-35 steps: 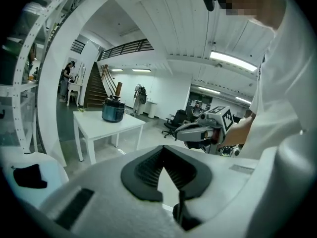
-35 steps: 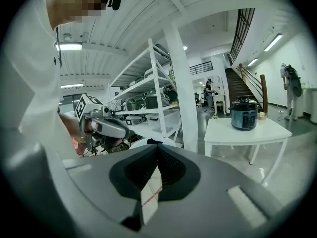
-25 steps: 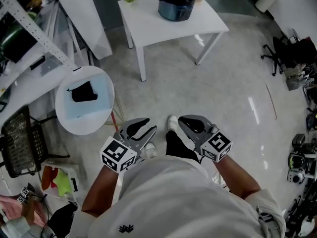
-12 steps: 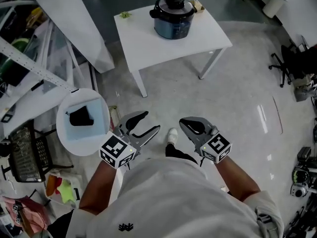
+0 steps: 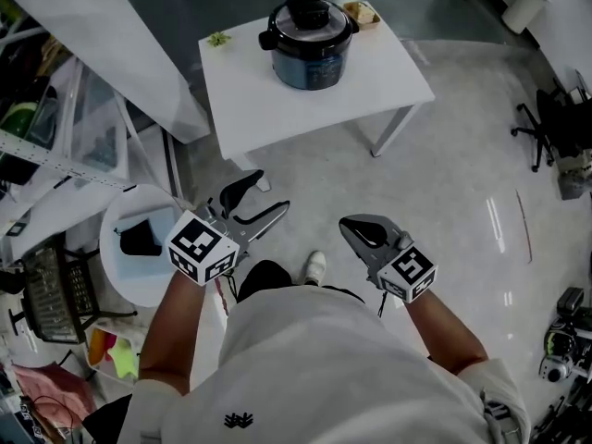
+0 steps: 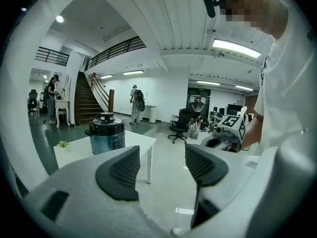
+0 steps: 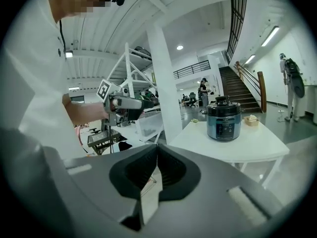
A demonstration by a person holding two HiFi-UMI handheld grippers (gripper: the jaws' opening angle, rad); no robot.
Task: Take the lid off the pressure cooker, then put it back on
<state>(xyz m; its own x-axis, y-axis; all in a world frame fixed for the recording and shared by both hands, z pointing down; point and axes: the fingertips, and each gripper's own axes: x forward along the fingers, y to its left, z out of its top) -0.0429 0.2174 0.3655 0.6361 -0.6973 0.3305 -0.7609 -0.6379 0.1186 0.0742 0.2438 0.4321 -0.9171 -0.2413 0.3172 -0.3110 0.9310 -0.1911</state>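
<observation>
The blue pressure cooker stands on the white table ahead, its black lid in place. It also shows in the left gripper view as the cooker and in the right gripper view as the cooker. Both grippers are held over the floor, well short of the table. My left gripper is open; its jaws have just been opening, with nothing between them. My right gripper is shut and empty, and its pads meet in the right gripper view.
A small green plant and a small tray share the table with the cooker. A round white table with a black object stands at left, beside a wire basket and shelving. Office chairs stand far right.
The table and cooker have come nearer and lower in the head view. My left gripper has moved forward and left, and its jaws have spread wider. The right gripper stays shut.
</observation>
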